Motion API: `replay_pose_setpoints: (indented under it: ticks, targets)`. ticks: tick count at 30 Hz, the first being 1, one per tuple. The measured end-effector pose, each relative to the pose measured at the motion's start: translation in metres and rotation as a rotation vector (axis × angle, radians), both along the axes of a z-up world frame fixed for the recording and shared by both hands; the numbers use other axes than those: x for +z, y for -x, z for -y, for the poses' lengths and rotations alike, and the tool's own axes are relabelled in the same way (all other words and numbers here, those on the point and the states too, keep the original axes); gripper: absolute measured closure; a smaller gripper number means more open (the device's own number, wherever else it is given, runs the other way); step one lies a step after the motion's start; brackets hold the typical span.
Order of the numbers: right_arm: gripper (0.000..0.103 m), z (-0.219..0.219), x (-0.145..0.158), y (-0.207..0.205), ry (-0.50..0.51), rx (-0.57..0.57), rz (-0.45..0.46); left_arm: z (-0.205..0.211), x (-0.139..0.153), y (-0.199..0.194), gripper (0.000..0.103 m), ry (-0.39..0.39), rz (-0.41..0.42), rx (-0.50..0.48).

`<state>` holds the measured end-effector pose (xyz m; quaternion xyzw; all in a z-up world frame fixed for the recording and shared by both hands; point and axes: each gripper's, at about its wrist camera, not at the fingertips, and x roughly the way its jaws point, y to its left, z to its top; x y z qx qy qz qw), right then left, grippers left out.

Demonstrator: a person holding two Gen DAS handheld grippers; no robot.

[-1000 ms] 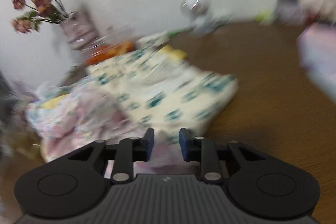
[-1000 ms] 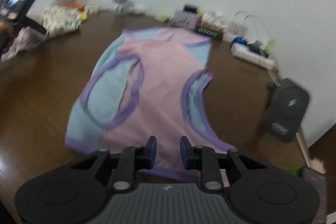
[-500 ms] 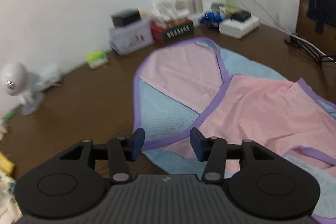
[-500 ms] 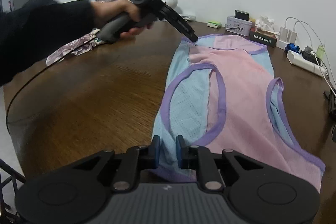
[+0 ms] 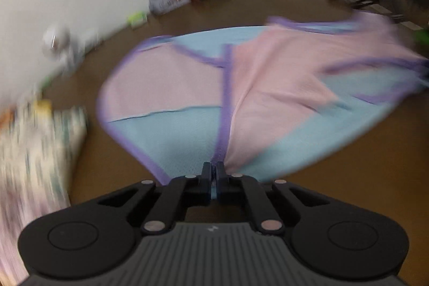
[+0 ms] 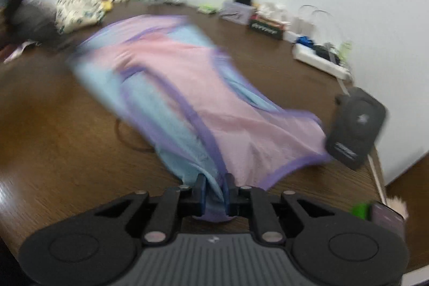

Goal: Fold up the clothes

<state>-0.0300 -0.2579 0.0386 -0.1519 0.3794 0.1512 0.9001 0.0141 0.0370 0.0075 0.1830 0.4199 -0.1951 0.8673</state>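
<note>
We see the left gripper (image 5: 213,170) clamped tight on the purple trim of the pink-and-blue vest (image 5: 268,87), which stretches toward 12 o'clock over the brown table (image 5: 348,192). The right gripper (image 6: 214,185) pinches bunched blue fabric at the vest's hem.

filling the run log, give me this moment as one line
stage: fold start | left tongs: shut on vest edge | right tongs: shut on vest hem | vest: partly lifted off table
</note>
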Motion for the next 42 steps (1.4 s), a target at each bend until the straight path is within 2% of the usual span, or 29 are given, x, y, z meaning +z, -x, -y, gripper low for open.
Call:
replay_pose_setpoints:
  ticks: [4,5,6,7,8,9,11,13,14,16,17,19,21,23,25,26,27,29,31,33,35,37,40,42]
  targets:
    - [0.087,-0.002,0.017,0.015,-0.155,0.095,0.079,-0.010,0.005,0.077,0.099,0.133,-0.055,0.082]
    - [0.084,-0.009,0.016,0.012,-0.172,0.124,0.078,-0.013,0.008,0.086,0.098,0.154,-0.032,0.099]
    - [0.084,-0.017,0.014,0.008,-0.188,0.154,0.075,-0.016,0.012,0.092,0.091,0.166,0.013,0.096]
    - [0.084,-0.025,0.012,0.004,-0.204,0.183,0.073,-0.019,0.018,0.093,0.085,0.170,0.057,0.097]
    - [0.084,-0.033,0.010,0.000,-0.220,0.212,0.070,-0.021,0.022,0.088,0.068,0.167,0.093,0.114]
    - [0.084,-0.039,0.006,-0.007,-0.211,0.223,0.060,-0.023,0.025,0.081,0.059,0.171,0.117,0.120]
    - [0.085,-0.050,-0.005,-0.014,-0.183,0.216,0.035,-0.026,0.026,0.064,0.058,0.196,0.131,0.101]
    - [0.085,-0.049,-0.015,-0.009,-0.163,0.194,0.024,-0.025,0.017,0.046,0.057,0.174,0.125,0.092]
    - [0.085,-0.048,-0.019,-0.006,-0.153,0.184,0.019,-0.025,0.010,0.039,0.050,0.157,0.120,0.090]
    - [0.084,-0.040,-0.020,0.001,-0.173,0.147,-0.002,-0.029,-0.003,0.029,0.051,0.147,0.099,0.087]
    - [0.083,-0.035,-0.021,0.004,-0.184,0.128,-0.012,-0.033,-0.005,0.030,0.054,0.183,0.082,0.091]
    - [0.083,-0.028,-0.019,0.011,-0.144,0.092,-0.016,-0.037,-0.007,0.035,0.059,0.239,0.052,0.096]
    - [0.081,-0.018,-0.016,0.012,-0.115,0.054,-0.045,-0.029,-0.005,0.048,0.060,0.243,0.032,0.088]
    - [0.080,-0.014,-0.009,0.008,-0.039,0.014,-0.065,-0.014,-0.003,0.065,0.059,0.237,0.007,0.056]
    - [0.080,-0.014,0.011,0.005,-0.027,0.027,-0.015,0.000,-0.002,0.077,0.059,0.272,-0.033,0.017]
    - [0.079,-0.018,0.024,0.001,-0.064,0.062,0.018,0.003,-0.002,0.078,0.059,0.305,-0.056,0.011]
    - [0.079,-0.026,0.037,-0.005,-0.104,0.107,0.054,0.006,-0.002,0.078,0.063,0.329,-0.078,0.009]
    - [0.070,-0.062,0.056,-0.025,-0.138,0.214,0.127,0.002,0.001,0.072,0.066,0.350,-0.101,0.037]
    - [0.070,-0.107,0.057,-0.050,-0.141,0.307,0.162,-0.011,0.004,0.067,0.064,0.370,-0.097,0.092]
    - [0.072,-0.152,0.043,-0.076,-0.118,0.409,0.105,-0.021,0.004,0.066,0.059,0.385,-0.083,0.138]
    - [0.072,-0.191,0.027,-0.098,-0.086,0.501,0.054,-0.030,0.003,0.066,0.059,0.403,-0.068,0.171]
    - [0.072,-0.213,0.013,-0.112,-0.058,0.511,0.016,-0.027,0.002,0.070,0.059,0.418,-0.044,0.153]
    - [0.078,-0.230,-0.003,-0.125,-0.021,0.486,-0.018,-0.017,0.002,0.068,0.065,0.385,-0.025,0.125]
    - [0.079,-0.231,-0.009,-0.132,-0.027,0.457,-0.043,-0.018,-0.004,0.060,0.081,0.380,-0.057,0.115]
